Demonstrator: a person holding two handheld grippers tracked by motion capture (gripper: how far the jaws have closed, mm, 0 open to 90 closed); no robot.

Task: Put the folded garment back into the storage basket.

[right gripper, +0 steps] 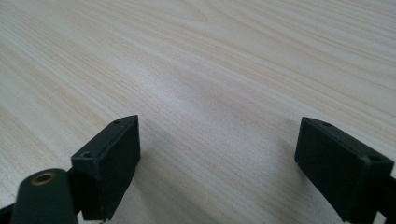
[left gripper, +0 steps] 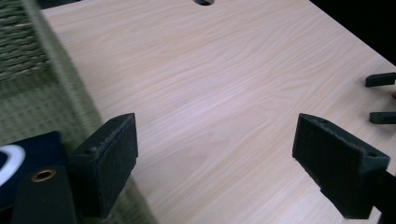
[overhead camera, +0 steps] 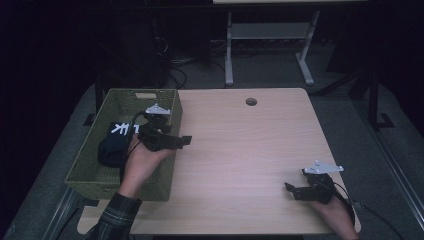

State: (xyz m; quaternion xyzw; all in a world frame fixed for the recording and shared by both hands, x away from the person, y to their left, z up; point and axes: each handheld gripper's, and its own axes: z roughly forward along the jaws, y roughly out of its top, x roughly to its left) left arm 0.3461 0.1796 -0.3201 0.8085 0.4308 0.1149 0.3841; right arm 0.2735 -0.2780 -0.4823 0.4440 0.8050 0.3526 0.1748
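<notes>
- a green woven basket (overhead camera: 85, 165) sits on the left end of the light wood table (overhead camera: 240, 165), its near left corner hanging over the table edge in the high view.
- inside the basket lies a dark folded item with white markings (overhead camera: 114, 142), against the basket floor; in the left gripper view a corner of it with a white mark (left gripper: 18, 161) shows at the bottom left, and what it is cannot be told.
- the left hand (overhead camera: 142, 160), in a plaid sleeve (overhead camera: 114, 217), comes up over the basket's near right corner and holds the left gripper (overhead camera: 185, 140) above the basket's right wall.
- the left gripper points out to the right over the bare table top; in the left gripper view its two jaws stand wide apart with nothing between them, one over the basket's rim (left gripper: 65, 79), the other over the wood.
- a round hole (overhead camera: 251, 101) is cut in the table near its far edge, about mid-width; it also shows at the top of the left gripper view (left gripper: 203, 2).
- the middle of the table is plain wood grain.
- the right gripper (overhead camera: 292, 191) sits low near the table's near right corner, held by the right hand (overhead camera: 332, 212), with the grey three-cornered plate (overhead camera: 324, 167) on top.
- it points left, well apart from the left gripper; its jaw tips show at the right edge of the left gripper view (left gripper: 382, 98).
- in the right gripper view its jaws are spread wide over bare wood, holding nothing.
</notes>
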